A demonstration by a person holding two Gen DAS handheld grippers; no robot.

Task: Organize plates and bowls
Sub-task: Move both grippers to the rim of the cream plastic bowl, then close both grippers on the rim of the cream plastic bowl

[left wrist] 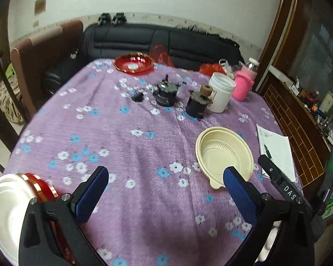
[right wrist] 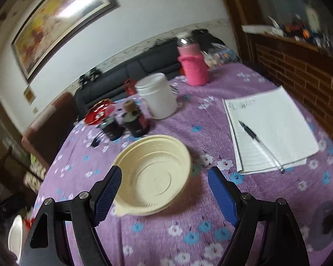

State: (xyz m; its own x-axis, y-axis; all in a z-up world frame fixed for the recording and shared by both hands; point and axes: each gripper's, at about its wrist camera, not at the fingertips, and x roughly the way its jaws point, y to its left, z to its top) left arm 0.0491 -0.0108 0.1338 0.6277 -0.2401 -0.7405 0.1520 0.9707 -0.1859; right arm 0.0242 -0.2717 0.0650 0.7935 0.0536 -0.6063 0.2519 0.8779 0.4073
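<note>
A cream plastic bowl point(left wrist: 225, 155) point(right wrist: 154, 175) sits on the purple flowered tablecloth point(left wrist: 133, 155) near the right side. A red plate point(left wrist: 134, 63) point(right wrist: 100, 112) lies at the table's far edge. A white bowl point(left wrist: 6, 208) with a red, gold-rimmed dish point(left wrist: 44, 189) next to it is at the near left corner. My left gripper point(left wrist: 166, 190) is open and empty above the cloth. My right gripper point(right wrist: 164, 188) is open, its fingers on either side of the cream bowl's near rim, above it. The right gripper's black finger point(left wrist: 279, 181) shows in the left wrist view.
Two dark jars point(left wrist: 166, 94) point(left wrist: 197, 104), a small black cap point(left wrist: 137, 97), a white tub point(left wrist: 221, 94) and a pink-sleeved bottle point(left wrist: 244, 82) stand mid-table. A notepad with a pen point(right wrist: 270, 130) lies right. A black sofa point(left wrist: 162, 42) is behind; a brick-faced counter point(right wrist: 299, 71) is right.
</note>
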